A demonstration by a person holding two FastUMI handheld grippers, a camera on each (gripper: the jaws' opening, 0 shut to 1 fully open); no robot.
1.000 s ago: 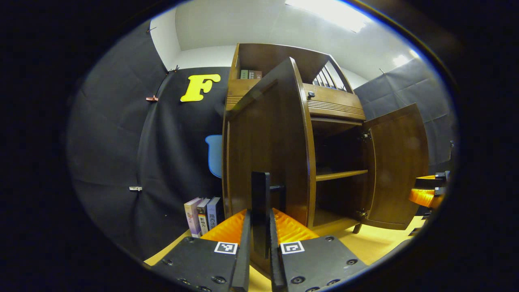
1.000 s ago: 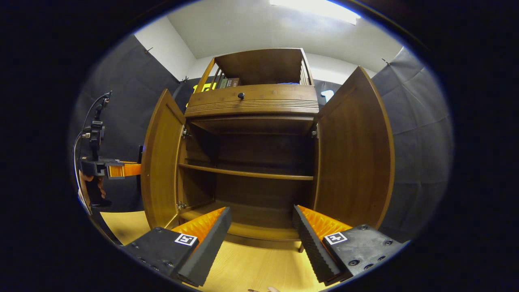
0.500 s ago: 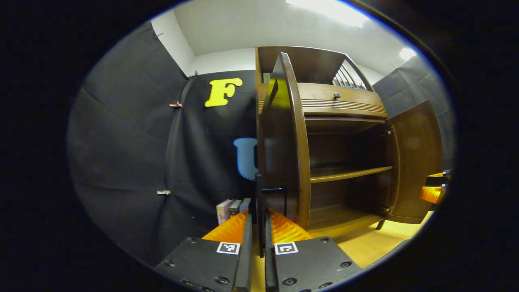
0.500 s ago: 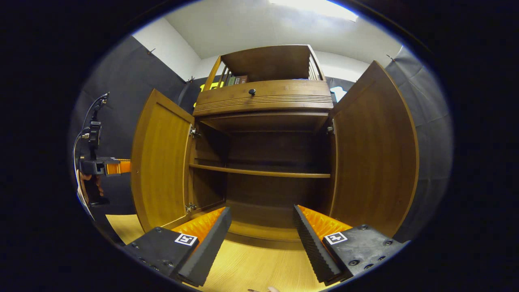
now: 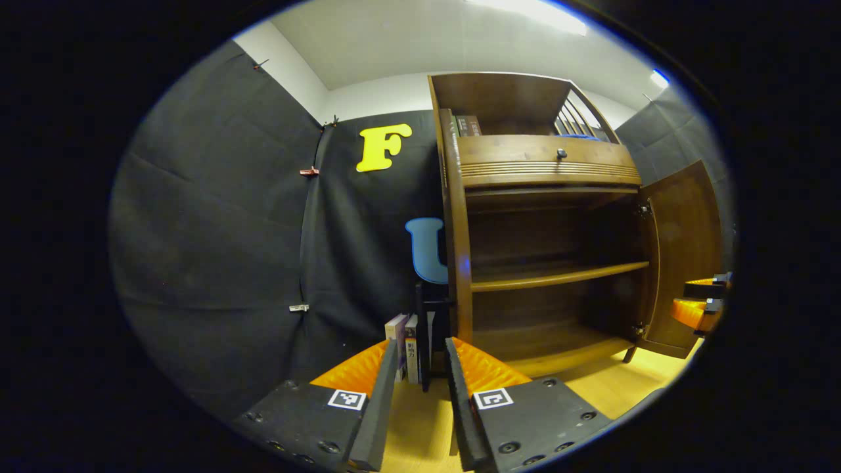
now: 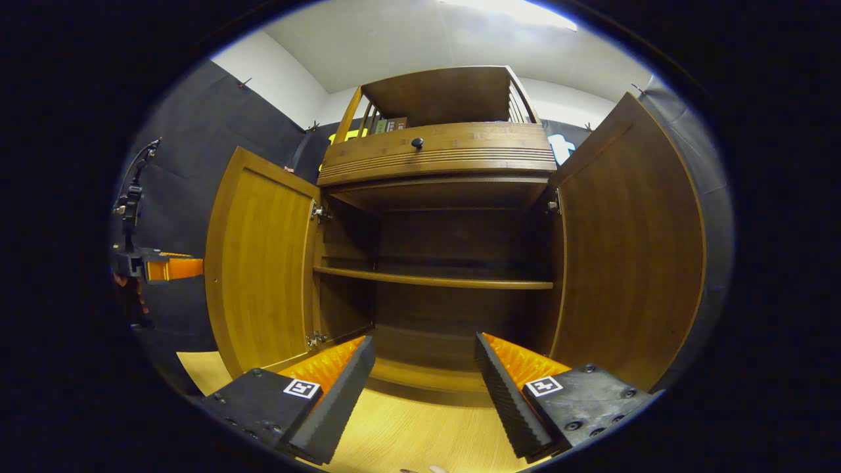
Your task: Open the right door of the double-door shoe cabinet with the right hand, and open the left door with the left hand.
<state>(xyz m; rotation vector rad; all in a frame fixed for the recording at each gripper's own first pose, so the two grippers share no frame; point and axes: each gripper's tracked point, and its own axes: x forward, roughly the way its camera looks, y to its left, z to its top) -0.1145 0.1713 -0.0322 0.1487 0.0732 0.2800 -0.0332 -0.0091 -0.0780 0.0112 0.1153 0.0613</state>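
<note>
The brown shoe cabinet [image 6: 433,151] stands with both doors swung wide. In the right gripper view the left door [image 6: 263,263] and right door [image 6: 631,243] flank its bare shelf [image 6: 433,281], and my right gripper [image 6: 424,341] hangs open in front of the lower compartment, touching nothing. In the left gripper view the left door [image 5: 456,230] is seen edge-on. Its black bar handle [image 5: 422,315] stands between the parted fingers of my left gripper [image 5: 421,345], with a gap on each side. The left gripper [image 6: 164,268] also shows beyond the left door, and the right gripper [image 5: 700,305] by the right door [image 5: 683,249].
Several books [image 5: 407,341] stand on the wooden floor [image 6: 407,433] against the black cloth wall, just behind the left door's handle. A drawer with a black knob [image 6: 417,142] sits above the doors, with books [image 5: 468,125] on the railed top shelf.
The left door has swung from half open to fully open, now edge-on to the left gripper. The left gripper's fingers have parted and released the handle. The right gripper drifted slightly closer to the cabinet.
</note>
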